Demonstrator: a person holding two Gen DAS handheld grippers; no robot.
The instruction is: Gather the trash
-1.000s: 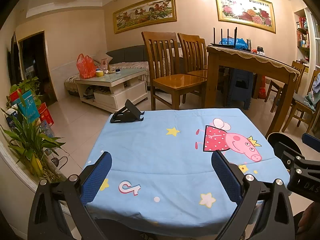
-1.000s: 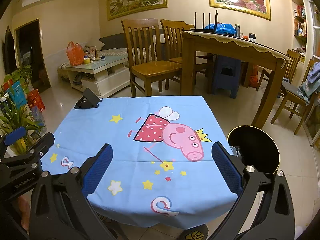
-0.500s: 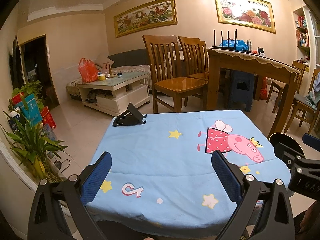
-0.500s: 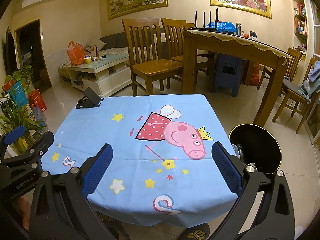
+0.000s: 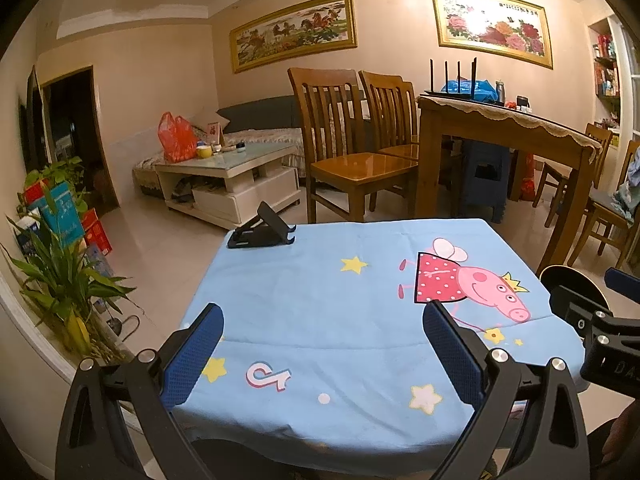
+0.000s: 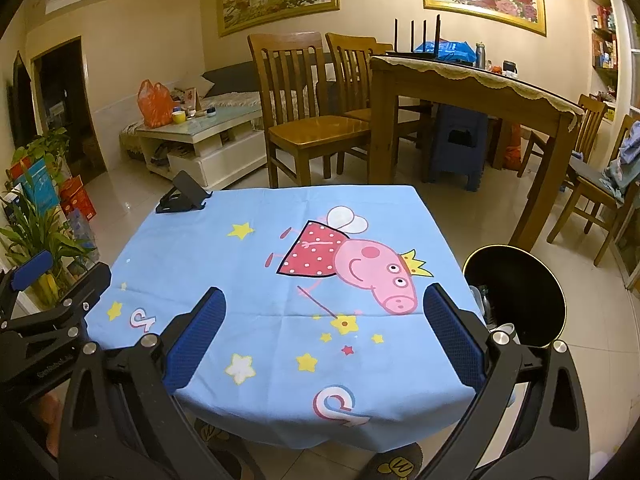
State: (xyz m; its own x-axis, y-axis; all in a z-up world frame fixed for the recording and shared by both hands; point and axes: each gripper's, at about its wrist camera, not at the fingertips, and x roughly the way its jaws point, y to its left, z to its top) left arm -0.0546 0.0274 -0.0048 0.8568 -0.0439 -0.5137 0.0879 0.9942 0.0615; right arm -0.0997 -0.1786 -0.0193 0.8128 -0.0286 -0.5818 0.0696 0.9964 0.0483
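blue cloth: a light blue tablecloth with a pink pig cartoon and stars covers the small table; no trash lies on it.
phone stand: a black folding stand sits at the cloth's far left corner.
left gripper: jaws spread wide, holding nothing, above the near edge of the cloth.
right gripper: jaws spread wide too, empty, over the near edge.
trash bin: a black round bin stands on the floor just beside the table's right side; something pale shows inside, perhaps collected trash.
background: wooden chairs and a dining table behind.
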